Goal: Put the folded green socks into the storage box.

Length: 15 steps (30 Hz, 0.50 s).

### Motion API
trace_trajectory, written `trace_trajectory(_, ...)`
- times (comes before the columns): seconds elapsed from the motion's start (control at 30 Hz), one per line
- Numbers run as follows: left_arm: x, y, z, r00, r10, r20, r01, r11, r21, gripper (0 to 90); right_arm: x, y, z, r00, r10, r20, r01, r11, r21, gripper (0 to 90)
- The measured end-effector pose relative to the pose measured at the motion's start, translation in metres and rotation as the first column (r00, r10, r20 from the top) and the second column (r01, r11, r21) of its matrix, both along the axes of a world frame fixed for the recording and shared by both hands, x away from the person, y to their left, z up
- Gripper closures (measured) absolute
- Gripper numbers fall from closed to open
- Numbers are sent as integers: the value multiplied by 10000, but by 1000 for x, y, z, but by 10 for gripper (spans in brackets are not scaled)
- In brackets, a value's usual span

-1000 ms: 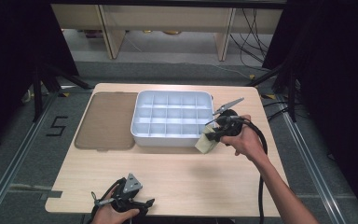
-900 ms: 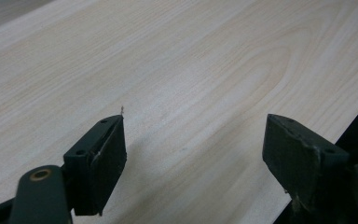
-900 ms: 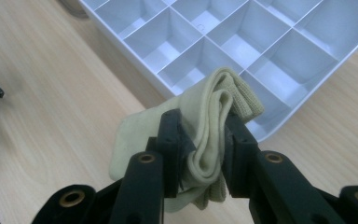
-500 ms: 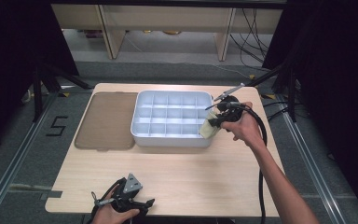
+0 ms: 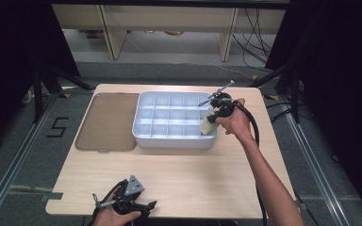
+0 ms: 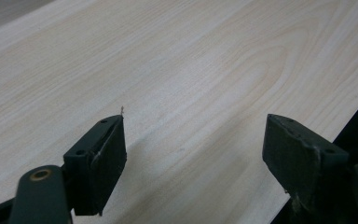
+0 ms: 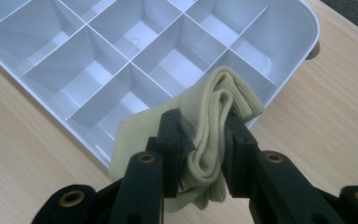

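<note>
Cloth (image 7: 214, 135): pale yellow, folded, pinched between the jaws of the right gripper (image 7: 204, 154), which is clamped on it. In the high view the cloth (image 5: 208, 123) hangs over the near right corner of the tray (image 5: 169, 137). Tray: white, divided into compartments, standing on the table (image 5: 193, 174); the compartments seen are bare. A brown lid (image 5: 107, 121) lies flat just left of the tray. Left gripper (image 5: 133, 203): at the table's near edge, well apart from the tray, jaws spread wide over bare wood, gripping nothing.
</note>
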<state>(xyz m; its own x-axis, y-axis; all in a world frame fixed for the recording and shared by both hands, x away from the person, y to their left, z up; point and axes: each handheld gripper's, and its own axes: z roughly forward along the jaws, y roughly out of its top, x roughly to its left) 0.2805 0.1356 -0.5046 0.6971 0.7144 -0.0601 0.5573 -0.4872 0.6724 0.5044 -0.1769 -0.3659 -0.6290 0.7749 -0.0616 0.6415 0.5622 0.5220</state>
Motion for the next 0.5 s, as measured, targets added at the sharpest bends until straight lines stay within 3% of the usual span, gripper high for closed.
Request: trace_trajectory(0.5, 0, 0, 0, 9999, -57, 132, 56, 9999, 88, 211, 16, 6, -16, 9998, -71, -208, 54, 9968, -796, 724)
